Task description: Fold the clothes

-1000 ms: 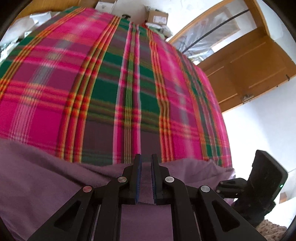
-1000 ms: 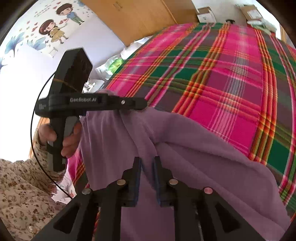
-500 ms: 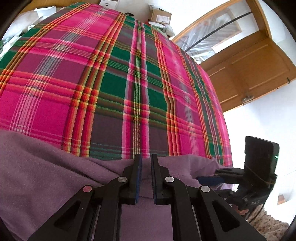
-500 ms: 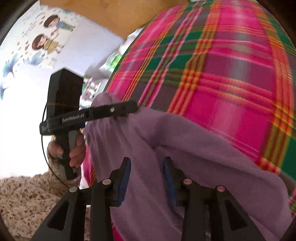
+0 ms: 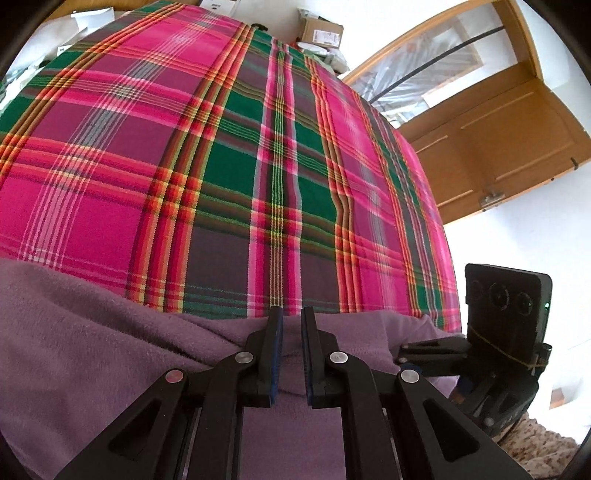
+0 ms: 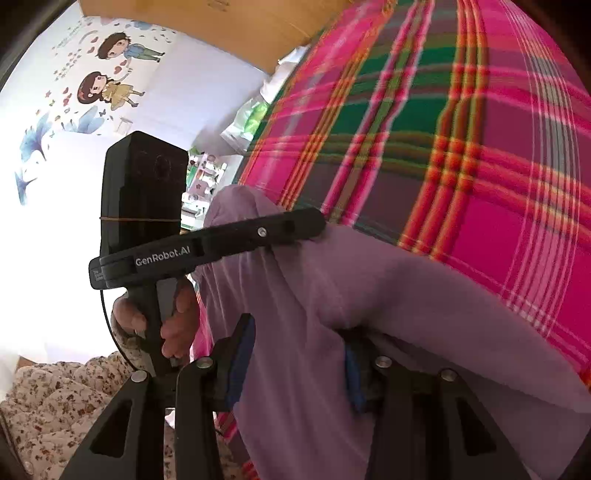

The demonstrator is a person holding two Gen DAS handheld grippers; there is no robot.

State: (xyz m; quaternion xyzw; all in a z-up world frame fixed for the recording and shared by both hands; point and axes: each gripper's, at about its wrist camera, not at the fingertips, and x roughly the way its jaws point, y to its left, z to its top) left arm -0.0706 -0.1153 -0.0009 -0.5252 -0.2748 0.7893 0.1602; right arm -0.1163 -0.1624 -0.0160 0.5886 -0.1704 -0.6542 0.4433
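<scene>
A purple fleece garment (image 5: 92,350) lies at the near edge of a bed under a pink and green plaid cover (image 5: 258,166). My left gripper (image 5: 291,325) is shut on a fold of the garment at its edge. In the right wrist view the left gripper (image 6: 317,221) holds that purple garment (image 6: 369,295) lifted into a peak. My right gripper (image 6: 299,332) stands wide open, with the cloth draped loosely between its fingers and over the right one. The right gripper (image 5: 402,358) also shows at the garment's right corner in the left wrist view.
A person's hand (image 6: 177,325) in a floral sleeve (image 6: 55,406) grips the left handle. Wooden doors (image 5: 498,147) stand right of the bed, and cardboard boxes (image 5: 321,29) beyond its far end. A wall with cartoon stickers (image 6: 110,74) and bags are on the left.
My right gripper has opened, from shut on the purple cloth to wide apart, and has let go of it. The left gripper has stayed shut on the garment.
</scene>
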